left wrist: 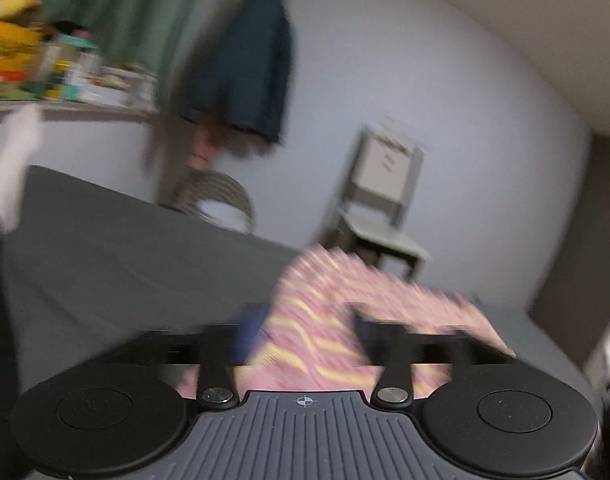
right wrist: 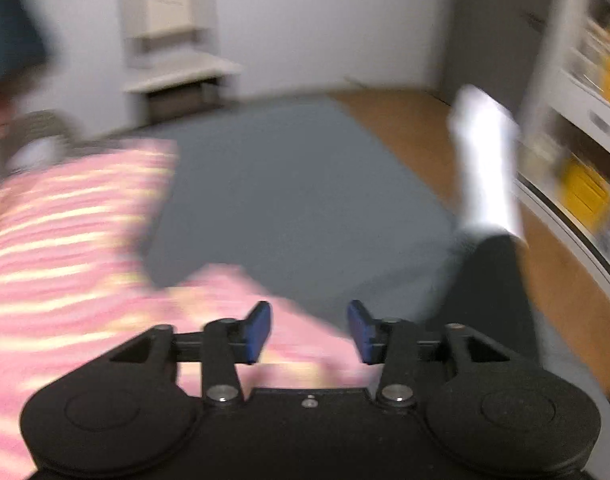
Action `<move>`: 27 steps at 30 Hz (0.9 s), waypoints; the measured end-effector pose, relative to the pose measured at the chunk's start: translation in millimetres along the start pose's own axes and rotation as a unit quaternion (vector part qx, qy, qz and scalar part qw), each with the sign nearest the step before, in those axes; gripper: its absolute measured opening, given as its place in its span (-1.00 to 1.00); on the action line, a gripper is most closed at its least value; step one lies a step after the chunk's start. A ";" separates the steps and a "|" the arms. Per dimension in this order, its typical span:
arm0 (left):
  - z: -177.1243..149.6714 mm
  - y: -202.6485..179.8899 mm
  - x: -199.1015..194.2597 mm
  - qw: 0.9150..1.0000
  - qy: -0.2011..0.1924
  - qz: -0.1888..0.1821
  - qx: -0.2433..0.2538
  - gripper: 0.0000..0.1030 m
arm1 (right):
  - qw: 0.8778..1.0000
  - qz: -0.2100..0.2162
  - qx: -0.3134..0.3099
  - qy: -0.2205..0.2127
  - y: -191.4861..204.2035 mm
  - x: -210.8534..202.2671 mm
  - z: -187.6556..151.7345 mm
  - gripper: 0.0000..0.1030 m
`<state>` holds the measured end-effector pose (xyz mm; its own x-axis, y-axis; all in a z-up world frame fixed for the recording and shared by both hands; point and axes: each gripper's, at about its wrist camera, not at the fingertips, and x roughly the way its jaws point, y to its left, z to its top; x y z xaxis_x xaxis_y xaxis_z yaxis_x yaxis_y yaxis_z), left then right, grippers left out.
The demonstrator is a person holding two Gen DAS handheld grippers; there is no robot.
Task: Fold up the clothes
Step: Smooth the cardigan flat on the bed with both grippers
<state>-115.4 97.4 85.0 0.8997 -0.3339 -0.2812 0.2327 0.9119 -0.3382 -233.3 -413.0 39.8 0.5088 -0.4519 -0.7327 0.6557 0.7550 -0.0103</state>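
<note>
On grey mattress (right wrist: 305, 184), striped garment (right wrist: 57, 240), right tool (right wrist: 309, 330) agape

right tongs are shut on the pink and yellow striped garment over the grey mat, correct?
Not quite. In the right wrist view the right tongs are open: the blue pads stand well apart, with the pink and yellow striped garment lying under them, not pinched. The rest holds: the garment is over the grey mat.

We see both pictures smeared by fast motion, so nothing far off looks sharp. The light is soft and a bit dim, with no glare. Lines bend and corners go dark at the edges.
</note>
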 end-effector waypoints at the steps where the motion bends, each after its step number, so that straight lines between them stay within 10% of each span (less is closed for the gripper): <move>1: 2.2 6.5 -1.4 1.000 -0.014 0.013 -0.015 0.81 | 0.999 0.042 -0.030 -0.010 22.2 -12.0 -4.8 -0.02; 10: -4.2 65.6 30.5 0.979 0.073 0.068 -0.180 0.80 | 0.931 0.325 -0.169 -0.005 205.2 -71.0 -86.0 0.05; 13: -10.3 80.2 40.4 0.964 0.098 0.103 -0.224 0.72 | 0.921 0.363 -0.141 0.010 225.3 -79.7 -103.0 0.05; 18: -24.1 89.0 56.9 0.945 0.155 0.091 -0.272 0.00 | 0.911 0.393 -0.117 0.036 234.3 -92.5 -121.9 0.07; 24: -36.3 81.1 65.6 0.934 0.178 0.067 -0.301 -0.02 | 0.910 0.395 -0.113 0.048 227.0 -105.8 -134.4 0.16; 27: -48.2 75.6 73.6 0.931 0.189 0.044 -0.311 -0.66 | 0.909 0.398 -0.116 0.049 226.6 -108.7 -136.8 0.17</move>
<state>-49.4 130.2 -4.6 0.6843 -0.4315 -0.5879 -0.1998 0.6643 -0.7202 -216.4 -127.7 24.0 0.7108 0.3164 -0.6282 -0.0391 0.9095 0.4138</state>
